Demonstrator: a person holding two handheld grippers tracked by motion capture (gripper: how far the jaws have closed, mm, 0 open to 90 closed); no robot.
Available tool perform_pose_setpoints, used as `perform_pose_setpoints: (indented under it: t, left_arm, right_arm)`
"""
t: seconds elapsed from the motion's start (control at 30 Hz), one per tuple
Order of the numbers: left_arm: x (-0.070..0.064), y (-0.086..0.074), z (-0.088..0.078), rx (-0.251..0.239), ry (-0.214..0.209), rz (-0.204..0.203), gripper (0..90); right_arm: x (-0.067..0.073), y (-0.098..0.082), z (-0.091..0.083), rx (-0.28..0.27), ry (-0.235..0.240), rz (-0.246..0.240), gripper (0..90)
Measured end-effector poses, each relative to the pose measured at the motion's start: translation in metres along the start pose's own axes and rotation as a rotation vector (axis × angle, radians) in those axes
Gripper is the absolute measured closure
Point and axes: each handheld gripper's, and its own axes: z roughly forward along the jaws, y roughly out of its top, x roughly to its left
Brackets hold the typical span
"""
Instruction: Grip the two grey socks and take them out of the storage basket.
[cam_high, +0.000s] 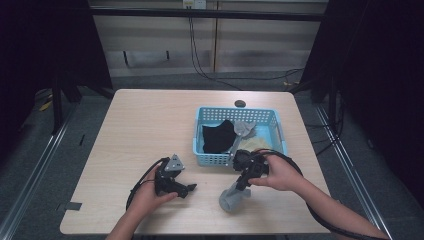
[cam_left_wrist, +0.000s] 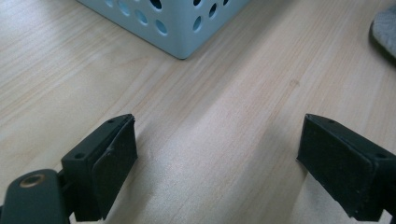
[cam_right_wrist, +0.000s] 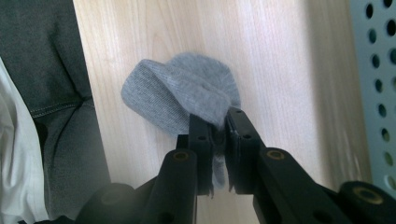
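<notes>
A grey sock (cam_high: 231, 199) rests with its lower end on the wooden table (cam_high: 145, 125) in front of the blue basket (cam_high: 235, 110). My right gripper (cam_high: 244, 184) points down at it, and in the right gripper view the grey sock (cam_right_wrist: 182, 93) is pinched at its upper edge between the jaws of my right gripper (cam_right_wrist: 217, 121), shut on it. My left gripper (cam_high: 189, 190) lies low over the table to the left, pointing right. In the left gripper view my left gripper (cam_left_wrist: 217, 154) stands open over bare wood, with a bit of the grey sock (cam_left_wrist: 385, 28) at the far right.
The blue basket holds a black cloth (cam_high: 218, 137), a grey cloth (cam_high: 244, 129) and a pale yellowish cloth (cam_high: 257, 143). Its corner (cam_left_wrist: 177, 23) is just ahead of my left gripper. The table's near edge and the person's dark trousers (cam_right_wrist: 51, 93) lie close behind the sock.
</notes>
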Motion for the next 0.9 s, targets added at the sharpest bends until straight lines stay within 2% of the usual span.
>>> perform_pose_setpoints:
  t: [0.2,0.27,0.47,0.57,0.7,0.9]
  left_arm:
    - [0.0,0.0,0.0,-0.001,0.0,0.001,11.1]
    - [0.0,0.0,0.0,0.0,0.0,0.0,11.1]
    - [0.0,0.0,0.0,0.005,0.0,0.007,11.1]
    - [0.0,0.0,0.0,0.001,0.0,0.002,11.1]
    - [0.0,0.0,0.0,0.001,0.0,0.001,11.1]
    - [0.001,0.0,0.0,0.004,-0.002,0.008,11.1]
  right_arm:
    - [-0.001,-0.004,0.004,0.014,-0.003,-0.011,77.7]
    - [0.001,-0.005,0.004,0.018,-0.002,0.01,75.0]
    - [-0.001,-0.008,-0.001,0.0,-0.02,0.016,62.6]
    - [-0.001,-0.008,-0.007,-0.016,-0.028,0.046,51.7]
    - [-0.003,-0.009,-0.012,-0.033,-0.035,0.049,46.7]
    - [-0.005,-0.008,-0.021,-0.027,-0.045,0.059,40.8]
